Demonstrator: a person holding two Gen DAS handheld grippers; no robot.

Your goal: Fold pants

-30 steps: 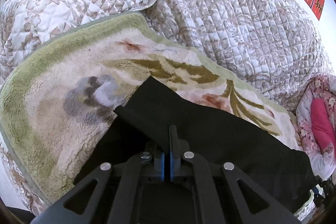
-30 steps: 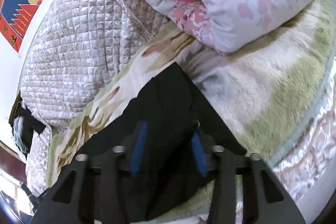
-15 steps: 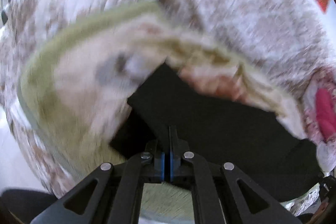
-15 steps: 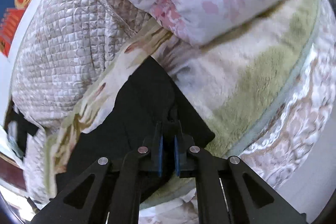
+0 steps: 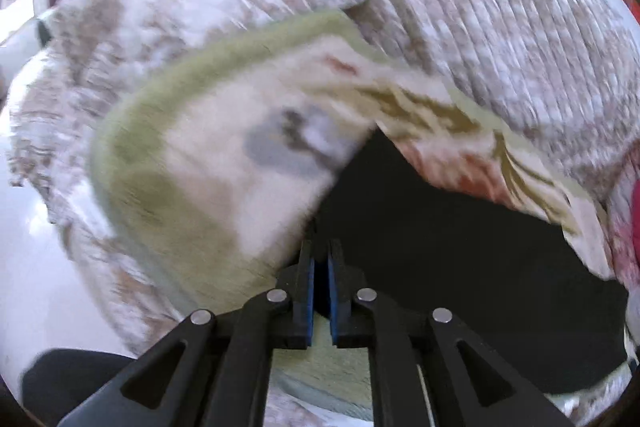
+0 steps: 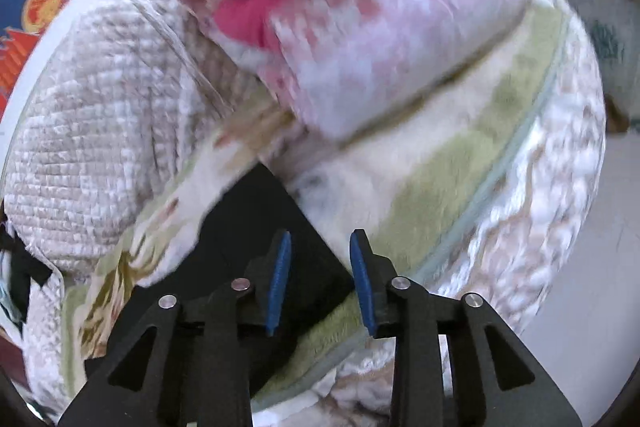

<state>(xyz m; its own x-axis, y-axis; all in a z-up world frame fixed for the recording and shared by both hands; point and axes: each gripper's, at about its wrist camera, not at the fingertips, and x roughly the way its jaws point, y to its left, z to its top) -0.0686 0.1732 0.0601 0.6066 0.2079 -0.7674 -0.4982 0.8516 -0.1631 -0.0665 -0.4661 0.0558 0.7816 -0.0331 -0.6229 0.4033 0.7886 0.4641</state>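
The left gripper shows only a thin slit between its blue pads, and that slit is widening. A second ago the pads were pressed flat together on the black cloth; now no cloth can be made out between them, though blur and the dark fabric just past the tips leave this uncertain. The right gripper has parted much further: half a second ago its pads were pinched on the fabric, and now they stand spread and opening, with the corner of the pants lying beneath and between them but pressed by neither pad.

Taken together, both claws look to be letting go at once. This suggests a fold has just been laid down and the hands are freeing the cloth, so the next move would probably be a fresh grasp or a smoothing pass.

The pants lie as a flat dark panel on the plush green-bordered blanket, toward its near edge, with one pointed corner reaching toward the blanket's middle. Beyond the blanket's far edge rises the quilted beige cover. A folded pink floral quilt sits on the blanket's right end, well apart from the pants. No container appears in either view.
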